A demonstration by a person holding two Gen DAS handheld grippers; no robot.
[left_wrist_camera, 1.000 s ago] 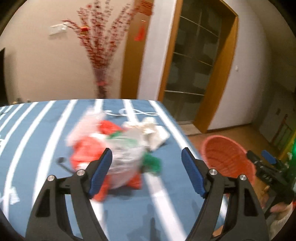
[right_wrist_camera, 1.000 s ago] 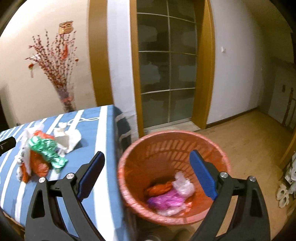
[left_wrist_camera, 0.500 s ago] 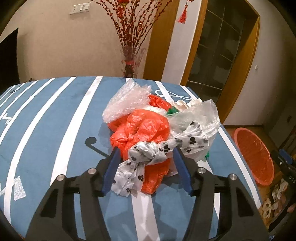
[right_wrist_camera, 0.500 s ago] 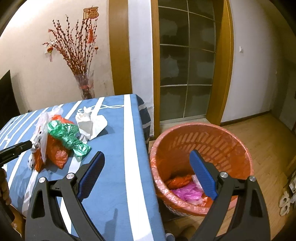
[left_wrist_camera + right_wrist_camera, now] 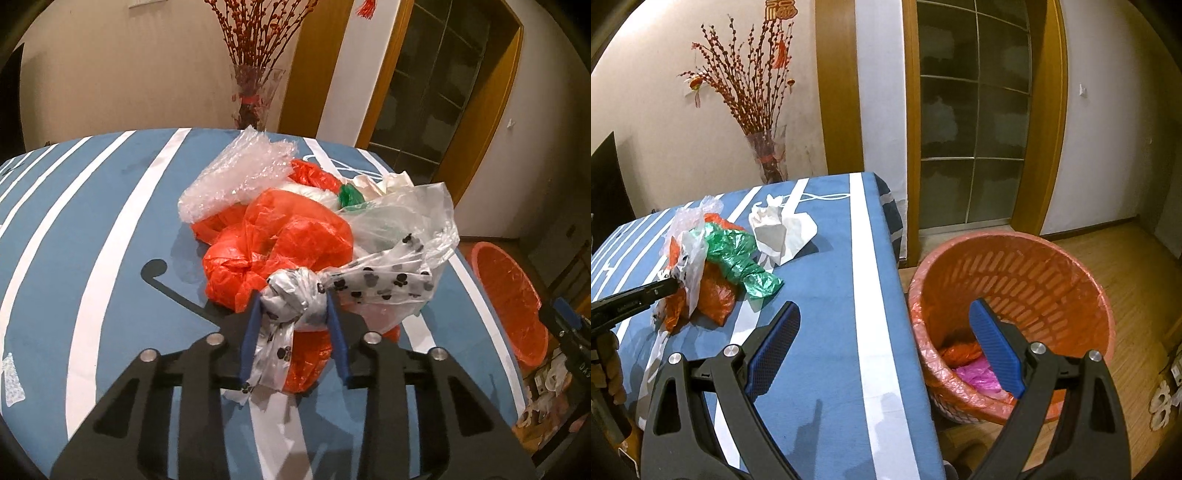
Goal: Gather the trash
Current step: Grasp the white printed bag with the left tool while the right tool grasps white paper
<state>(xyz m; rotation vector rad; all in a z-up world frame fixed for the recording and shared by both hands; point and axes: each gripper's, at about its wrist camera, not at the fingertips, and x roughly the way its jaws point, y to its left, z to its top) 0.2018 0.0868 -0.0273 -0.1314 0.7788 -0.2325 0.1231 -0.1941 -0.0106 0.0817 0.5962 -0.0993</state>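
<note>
A blue desk (image 5: 827,295) with white stripes stands by a beige wall and a vase (image 5: 768,158) of red branches. The left hand-held gripper (image 5: 293,310) is closing, pads against the paw-print bag's (image 5: 295,295) knot in the trash pile. Only the right view shows the orange basket's (image 5: 1015,269) contents; the right hand-held gripper (image 5: 886,343) hangs wide apart, empty.

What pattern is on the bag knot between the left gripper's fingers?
Black paw prints on the white, translucent bag knot; clearest in the left wrist view.
</note>
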